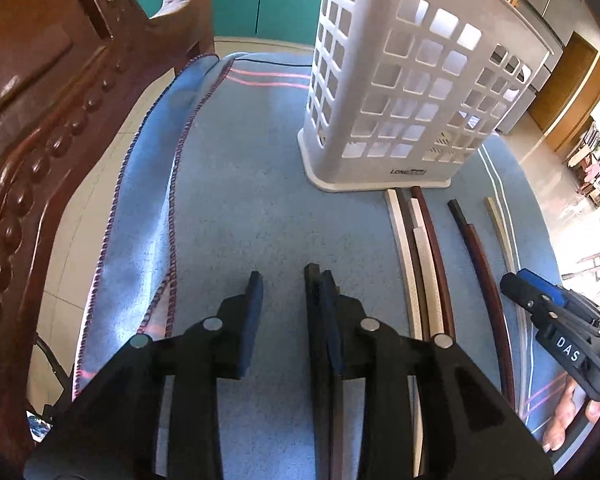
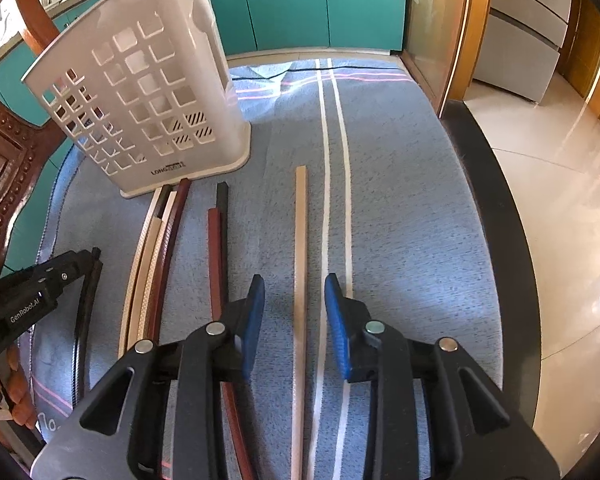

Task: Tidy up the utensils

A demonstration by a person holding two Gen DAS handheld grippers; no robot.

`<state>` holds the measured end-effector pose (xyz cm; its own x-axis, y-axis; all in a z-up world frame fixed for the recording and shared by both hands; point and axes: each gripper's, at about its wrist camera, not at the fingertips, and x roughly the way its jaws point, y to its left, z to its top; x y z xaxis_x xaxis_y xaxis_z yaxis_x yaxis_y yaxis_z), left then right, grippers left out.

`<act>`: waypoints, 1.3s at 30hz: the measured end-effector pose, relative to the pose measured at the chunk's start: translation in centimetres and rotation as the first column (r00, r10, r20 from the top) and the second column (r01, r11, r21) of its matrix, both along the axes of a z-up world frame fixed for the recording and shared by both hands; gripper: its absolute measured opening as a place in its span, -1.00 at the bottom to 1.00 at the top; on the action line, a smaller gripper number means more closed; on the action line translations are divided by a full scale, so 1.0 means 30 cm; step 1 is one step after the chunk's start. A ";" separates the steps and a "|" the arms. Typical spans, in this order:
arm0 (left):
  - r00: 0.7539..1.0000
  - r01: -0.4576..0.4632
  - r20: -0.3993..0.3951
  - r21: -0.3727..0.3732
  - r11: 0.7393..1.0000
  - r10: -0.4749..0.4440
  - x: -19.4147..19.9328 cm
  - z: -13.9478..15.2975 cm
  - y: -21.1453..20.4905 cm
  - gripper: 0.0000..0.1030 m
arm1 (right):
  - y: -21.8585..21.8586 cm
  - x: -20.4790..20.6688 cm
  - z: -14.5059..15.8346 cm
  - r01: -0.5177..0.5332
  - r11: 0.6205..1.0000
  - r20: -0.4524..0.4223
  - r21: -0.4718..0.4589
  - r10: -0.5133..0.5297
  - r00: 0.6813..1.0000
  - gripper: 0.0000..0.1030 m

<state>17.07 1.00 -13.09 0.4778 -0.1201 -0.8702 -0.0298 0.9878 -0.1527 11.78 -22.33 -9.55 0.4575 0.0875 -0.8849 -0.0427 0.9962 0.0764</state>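
Chopsticks [image 2: 300, 280] lie on the towel [image 2: 400, 200] beside an upright white holder [image 2: 140, 92].

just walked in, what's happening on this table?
A person with a handheld gripper in each hand is sorting chopsticks on a blue towel toward the white slotted holder. The left gripper is open, with a dark chopstick lying against its right finger. The right gripper is open, straddling a single tan chopstick on the towel. Other chopsticks lie grouped in front of the holder.
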 end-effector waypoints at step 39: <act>0.999 0.030 0.012 0.072 0.997 -0.031 -0.106 0.004 -0.081 -0.74 | 0.043 0.003 -0.015 -0.038 0.992 0.035 -0.121 0.043 0.998 -0.40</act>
<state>13.89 -1.43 -12.97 0.4866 -0.0723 -0.8706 0.0022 0.9967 -0.0815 11.86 -21.05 -10.01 0.4884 0.0005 -0.8726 -0.0836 0.9954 -0.0462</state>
